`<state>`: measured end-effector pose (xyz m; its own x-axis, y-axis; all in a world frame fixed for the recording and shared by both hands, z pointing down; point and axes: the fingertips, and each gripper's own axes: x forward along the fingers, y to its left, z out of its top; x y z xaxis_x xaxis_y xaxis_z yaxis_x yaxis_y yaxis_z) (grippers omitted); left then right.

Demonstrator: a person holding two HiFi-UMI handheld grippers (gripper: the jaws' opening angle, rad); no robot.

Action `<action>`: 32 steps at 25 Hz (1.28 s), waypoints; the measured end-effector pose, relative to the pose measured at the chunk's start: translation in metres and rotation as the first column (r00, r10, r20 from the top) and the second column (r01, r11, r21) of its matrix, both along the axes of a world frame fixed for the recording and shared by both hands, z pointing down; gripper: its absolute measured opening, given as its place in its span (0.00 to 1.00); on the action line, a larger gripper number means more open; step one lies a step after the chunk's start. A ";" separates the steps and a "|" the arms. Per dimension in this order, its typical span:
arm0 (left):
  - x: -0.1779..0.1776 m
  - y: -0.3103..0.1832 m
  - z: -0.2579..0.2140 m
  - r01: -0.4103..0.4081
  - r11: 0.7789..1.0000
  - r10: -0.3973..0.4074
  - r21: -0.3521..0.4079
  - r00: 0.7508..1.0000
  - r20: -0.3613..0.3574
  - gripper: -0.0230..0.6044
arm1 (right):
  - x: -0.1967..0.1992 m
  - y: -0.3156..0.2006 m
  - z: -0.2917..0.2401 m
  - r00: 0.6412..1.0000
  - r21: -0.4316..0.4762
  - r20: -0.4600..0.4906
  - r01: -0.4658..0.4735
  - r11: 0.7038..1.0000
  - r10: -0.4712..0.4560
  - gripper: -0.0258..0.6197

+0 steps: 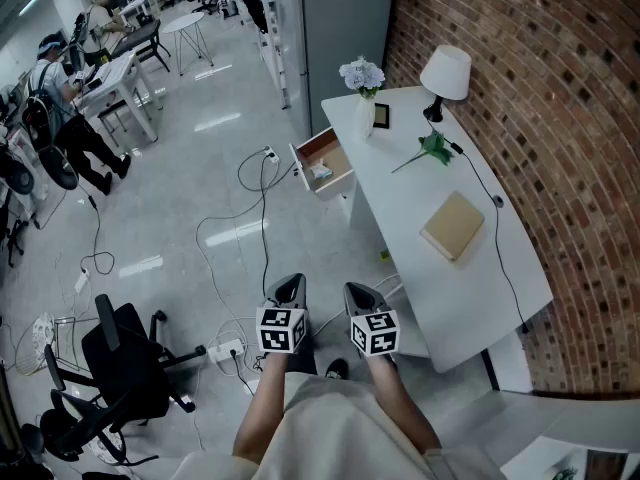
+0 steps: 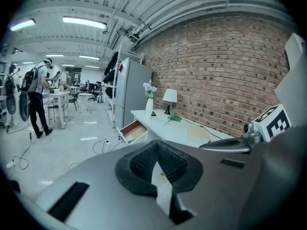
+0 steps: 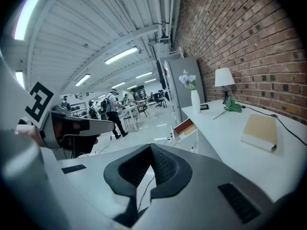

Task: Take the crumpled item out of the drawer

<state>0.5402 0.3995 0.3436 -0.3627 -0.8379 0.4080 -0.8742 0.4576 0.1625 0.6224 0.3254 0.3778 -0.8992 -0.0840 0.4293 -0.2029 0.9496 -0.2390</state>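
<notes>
Drawer [image 1: 322, 149] stands open holding the crumpled item [image 1: 320, 173], while well apart from it left gripper [image 1: 290, 289] and right gripper [image 1: 360, 297] hover, jaws together, empty.

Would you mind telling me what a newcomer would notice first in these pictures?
The long white desk against the brick wall stands out first, its drawer pulled open at the far end with a crumpled white item inside. Nearer the camera, the left gripper and right gripper are both shut and empty.
</notes>
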 end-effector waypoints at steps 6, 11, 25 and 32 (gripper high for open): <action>-0.008 0.008 0.004 -0.005 1.000 0.006 -0.019 1.000 0.025 0.06 | -0.009 -0.001 0.006 0.999 0.009 -0.028 -0.015 1.000 0.015 0.08; -0.030 0.001 0.006 -0.002 1.000 0.003 -0.025 0.999 0.043 0.06 | -0.025 -0.012 0.013 0.998 -0.020 -0.025 -0.058 0.998 0.058 0.08; -0.160 -0.082 -0.007 -0.052 0.998 0.052 0.044 0.999 -0.006 0.06 | -0.135 -0.060 0.017 0.999 -0.055 -0.031 -0.008 0.998 0.006 0.08; -0.228 -0.099 -0.003 -0.072 0.997 0.073 0.036 0.997 -0.036 0.06 | -0.201 -0.079 0.018 0.998 -0.062 -0.061 -0.026 0.998 0.023 0.08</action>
<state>0.3125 0.3003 0.3403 -0.2853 -0.8754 0.3902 -0.8979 0.3865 0.2106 0.4210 0.2465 0.3962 -0.8694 -0.0771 0.4881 -0.2418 0.9278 -0.2841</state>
